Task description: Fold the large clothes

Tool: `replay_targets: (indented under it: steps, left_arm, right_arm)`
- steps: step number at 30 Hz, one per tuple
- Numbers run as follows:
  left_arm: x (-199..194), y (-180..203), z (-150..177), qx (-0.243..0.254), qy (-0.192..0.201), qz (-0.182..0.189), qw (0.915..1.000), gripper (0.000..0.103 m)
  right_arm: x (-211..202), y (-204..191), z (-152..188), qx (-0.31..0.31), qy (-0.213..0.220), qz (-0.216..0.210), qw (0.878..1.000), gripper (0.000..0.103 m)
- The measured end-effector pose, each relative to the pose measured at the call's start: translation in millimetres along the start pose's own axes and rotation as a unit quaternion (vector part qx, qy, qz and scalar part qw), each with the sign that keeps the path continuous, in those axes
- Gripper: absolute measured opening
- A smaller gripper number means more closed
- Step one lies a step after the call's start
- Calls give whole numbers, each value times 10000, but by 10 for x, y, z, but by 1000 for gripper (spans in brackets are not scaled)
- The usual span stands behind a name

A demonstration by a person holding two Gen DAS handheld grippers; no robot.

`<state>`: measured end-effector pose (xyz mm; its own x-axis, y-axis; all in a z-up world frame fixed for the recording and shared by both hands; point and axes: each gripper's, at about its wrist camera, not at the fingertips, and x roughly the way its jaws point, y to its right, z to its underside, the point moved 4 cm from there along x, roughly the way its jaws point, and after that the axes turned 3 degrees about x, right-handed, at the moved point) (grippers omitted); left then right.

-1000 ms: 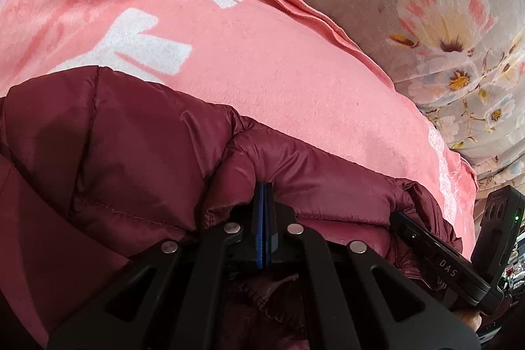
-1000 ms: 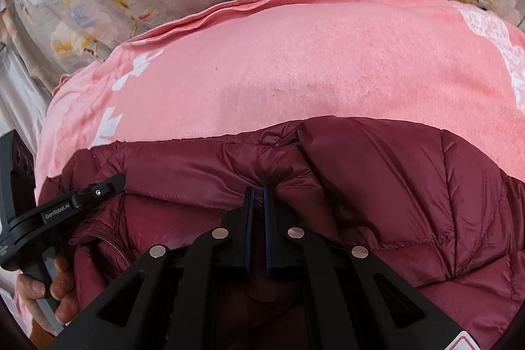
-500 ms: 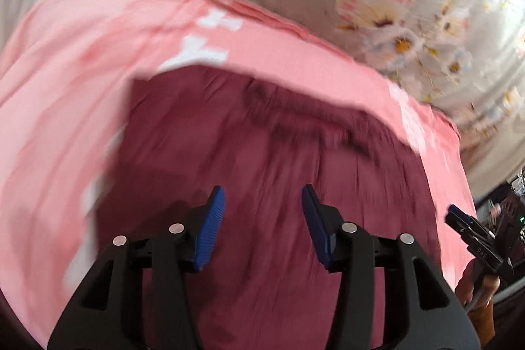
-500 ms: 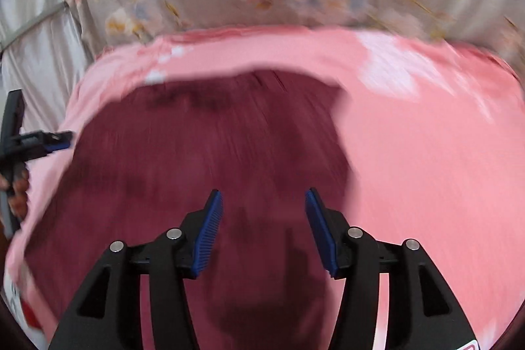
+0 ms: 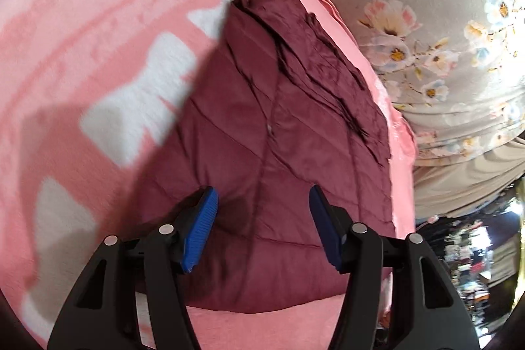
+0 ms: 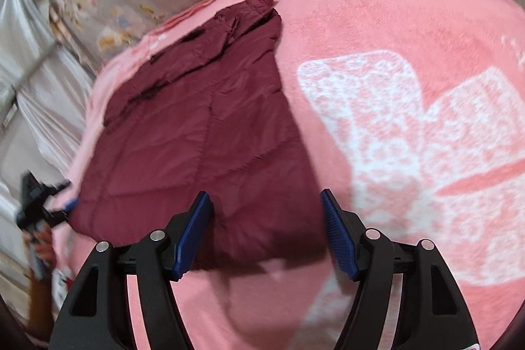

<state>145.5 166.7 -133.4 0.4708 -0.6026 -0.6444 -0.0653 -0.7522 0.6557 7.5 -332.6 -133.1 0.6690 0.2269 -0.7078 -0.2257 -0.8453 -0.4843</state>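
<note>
Jacket [image 5: 279,153] apparently beneath hand-held gripper [image 5: 262,228]

We can't make out any readable text, labels or numbers anywhere here, just patterns on the fabrics.

The jacket [image 5: 279,153] is quilted cloth with a slight sheen, smooth between its stitched seams, wrinkled toward 12 o'clock. Under it the blanket [image 6: 377,31] is matt, fuzzy fleece. The sheet [image 5: 443,38] at 2 o'clock looks like soft, matt printed cloth. The left gripper [image 5: 262,228] and right gripper [image 6: 265,232] are matt black plastic with ribbed blue pads [image 6: 193,232] and shiny metal pins.
</note>
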Motion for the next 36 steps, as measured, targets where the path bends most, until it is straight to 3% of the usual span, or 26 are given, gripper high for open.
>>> replay_targets:
  steps: [1,2,3,5,8,15,19,21,23,26,29,31,33,34,35,36]
  left_arm:
    - [35,5,-1,-13,15,-22,10000,55]
    - [61,12,-1,-13,15,-39,10000,48]
    - [92,32,-5,-12,30,-88,10000,42]
    - [149,79,34,-20,-88,-18,10000,0]
    - [139,176,157,0,-217,113,9997,0]
    - [-679,572,431,608,528,180,9966,0]
    - [-1043,448,560,516,863,-250,9946,0]
    - [-1011,269,572,250,687,-123,9972,14]
    - [-918,74,557,-138,599,-89,9981,39]
    - [-726,-64,547,-194,460,-438,9978,56]
    - [-555,-87,665,-354,-18,-15,9994,59]
    - [-495,-93,766,-350,-236,46,9991,63]
    - [-454,-55,824,-226,-306,-51,9993,60]
    - [-461,-31,850,-181,-328,-68,9993,41]
    - [-473,-23,878,-173,-381,-11,9991,14]
    - [-512,10,905,-212,-422,161,9988,12]
  right_arm:
    - [20,-28,-2,130,27,-108,9999,63]
    - [43,-44,-7,215,29,-157,9996,52]
    - [65,-61,-10,280,27,-195,9994,34]
    - [47,-67,-7,431,65,-339,9985,15]
    - [-189,-122,43,447,309,-560,9969,6]
    - [-988,-377,399,-283,799,-605,9946,5]
    - [-1126,-249,604,-248,727,-299,9966,5]
    - [-1140,-86,670,9,699,-240,9973,5]
    - [-1150,38,701,208,716,-206,9970,5]
    - [-1162,178,716,420,753,-213,9960,5]
    - [-1157,215,738,450,757,-116,9960,5]
    - [-1146,226,755,457,749,-82,9961,5]
    - [-1157,220,783,448,763,-86,9960,5]
    - [-1188,193,809,403,817,-116,9958,5]
    - [-1233,169,828,343,890,-152,9953,5]
    - [-1279,138,859,306,961,-183,9947,5]
